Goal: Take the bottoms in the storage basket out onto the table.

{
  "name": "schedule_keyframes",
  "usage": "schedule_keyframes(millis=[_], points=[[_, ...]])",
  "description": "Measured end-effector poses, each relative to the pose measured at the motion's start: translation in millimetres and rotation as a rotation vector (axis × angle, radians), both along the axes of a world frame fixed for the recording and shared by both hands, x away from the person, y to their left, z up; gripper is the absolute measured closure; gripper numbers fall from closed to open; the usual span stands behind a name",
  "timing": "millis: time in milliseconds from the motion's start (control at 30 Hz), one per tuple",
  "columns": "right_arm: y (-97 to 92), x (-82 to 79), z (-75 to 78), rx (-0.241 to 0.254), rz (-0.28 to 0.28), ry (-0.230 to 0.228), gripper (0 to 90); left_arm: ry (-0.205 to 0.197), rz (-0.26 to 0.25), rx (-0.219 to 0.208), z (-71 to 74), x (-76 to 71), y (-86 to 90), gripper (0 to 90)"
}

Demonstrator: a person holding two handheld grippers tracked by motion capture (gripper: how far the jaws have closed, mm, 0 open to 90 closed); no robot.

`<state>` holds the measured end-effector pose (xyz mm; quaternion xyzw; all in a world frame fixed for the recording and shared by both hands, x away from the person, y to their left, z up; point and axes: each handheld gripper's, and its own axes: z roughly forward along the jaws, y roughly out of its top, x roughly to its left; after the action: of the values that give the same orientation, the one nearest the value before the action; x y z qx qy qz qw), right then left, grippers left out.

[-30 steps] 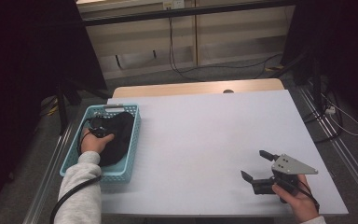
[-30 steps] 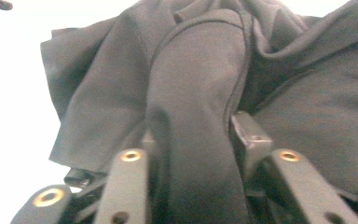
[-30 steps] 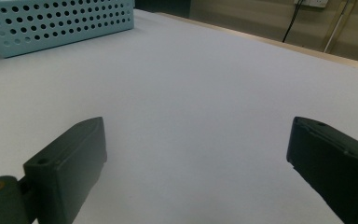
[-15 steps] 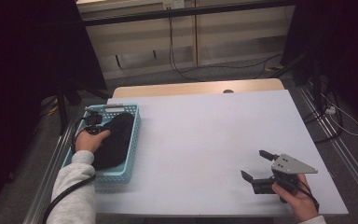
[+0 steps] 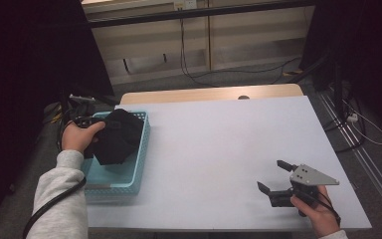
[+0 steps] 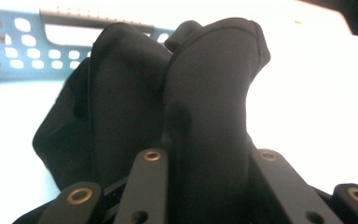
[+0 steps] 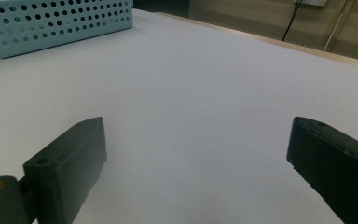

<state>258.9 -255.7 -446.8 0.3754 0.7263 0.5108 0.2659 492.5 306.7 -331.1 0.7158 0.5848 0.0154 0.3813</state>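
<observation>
A black cloth (image 5: pixel 120 138) hangs bunched over the light-blue perforated basket (image 5: pixel 129 178) at the table's left edge. My left gripper (image 5: pixel 102 132) is shut on it; its jaws have just been closing with the cloth between them. In the left gripper view the folded cloth (image 6: pixel 214 84) bulges up between the jaws of my left gripper (image 6: pixel 205 179), with the basket wall (image 6: pixel 9 44) behind. My right gripper (image 5: pixel 271 175) rests open near the table's front right corner, nothing between the jaws. The right gripper view looks past my right gripper (image 7: pixel 196 154) over bare table.
The white table (image 5: pixel 219 129) stretches between the basket and the right hand. In the right gripper view the basket (image 7: pixel 51 18) stands far off at the upper left. Cables and a wooden wall panel lie beyond the table's far edge.
The left hand has risen out of the basket, lifting the black cloth up with it. The right hand and its gripper have kept still.
</observation>
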Motion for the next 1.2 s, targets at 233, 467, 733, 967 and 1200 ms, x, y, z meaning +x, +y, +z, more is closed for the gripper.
schedule_keyframes(millis=[233,467,733,967,1200], points=[[0.3,0.1,-0.1,0.0,-0.003,0.0,3.0,-0.038,0.024,-0.079,23.0,-1.7,0.5,75.7],[0.2,0.1,-0.1,0.001,-0.004,0.0,3.0,-0.105,0.008,-0.15,44.0,-5.1,-13.0,75.7],[0.0,-0.2,0.1,0.0,-0.002,-0.001,3.0,-0.201,-0.053,-0.162,61.3,-10.8,-46.0,75.7],[-0.5,-0.1,0.1,-0.001,-0.003,0.0,3.0,-0.249,-0.127,-0.171,69.6,-15.4,-75.4,75.7],[0.0,0.2,-0.2,-0.003,-0.002,-0.001,3.0,-0.255,-0.197,-0.169,64.2,-16.7,-112.6,75.7]])
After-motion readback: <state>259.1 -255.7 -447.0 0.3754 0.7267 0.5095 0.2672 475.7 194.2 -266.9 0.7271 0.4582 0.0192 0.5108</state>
